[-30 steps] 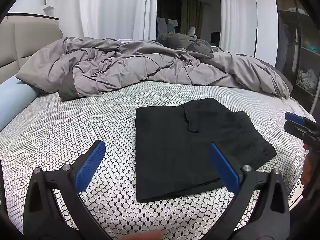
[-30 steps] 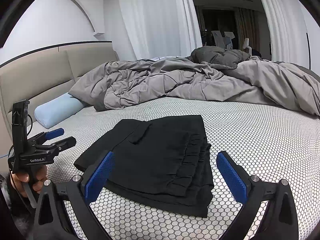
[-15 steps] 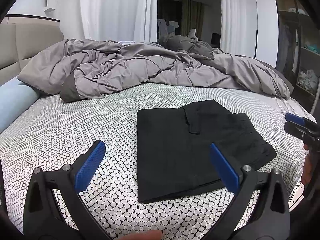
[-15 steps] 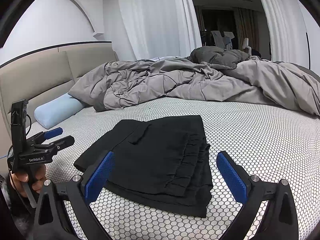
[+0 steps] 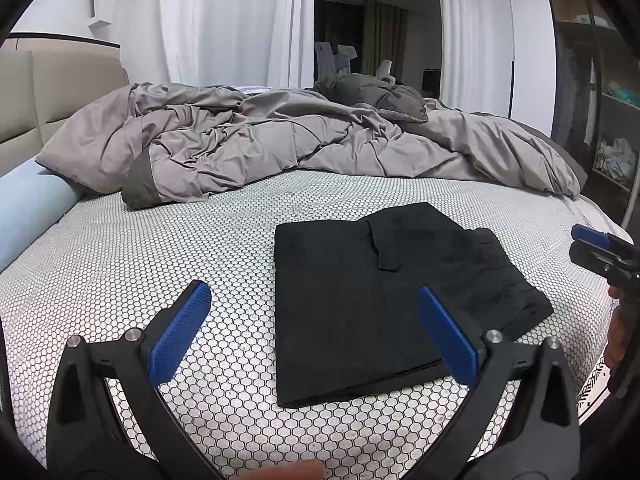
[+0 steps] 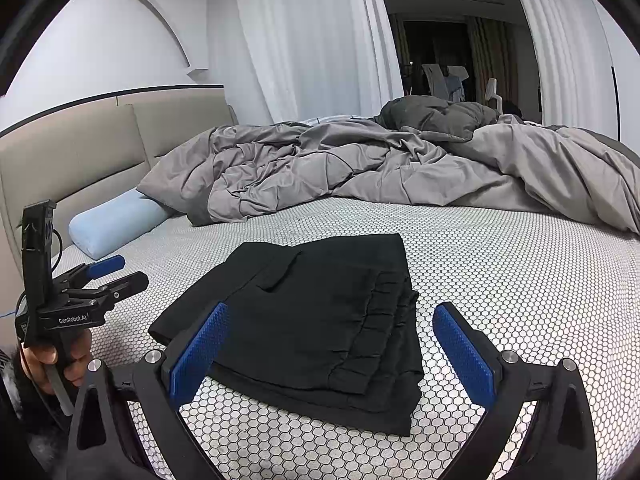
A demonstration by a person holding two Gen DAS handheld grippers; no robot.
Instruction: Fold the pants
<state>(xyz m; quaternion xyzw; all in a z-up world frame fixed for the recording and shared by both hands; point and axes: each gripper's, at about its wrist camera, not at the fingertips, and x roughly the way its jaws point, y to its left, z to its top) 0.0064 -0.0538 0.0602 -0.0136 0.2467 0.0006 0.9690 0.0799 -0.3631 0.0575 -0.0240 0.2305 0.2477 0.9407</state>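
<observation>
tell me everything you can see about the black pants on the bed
The black pants are folded into a compact, roughly rectangular stack of several layers, of matte woven-looking fabric. A pocket flap lies on top, and a gathered, elastic-looking waistband shows along one edge with the layers slightly stepped. They lie flat on the white hexagon-patterned bed cover, apart from the rumpled grey duvet. Neither open gripper touches them.

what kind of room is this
Most likely a bedroom in a home. The black folded pants lie on a bed with a honeycomb-patterned sheet, a rumpled grey duvet is heaped behind them, and a padded beige headboard with a light blue pillow stands at one side.
</observation>
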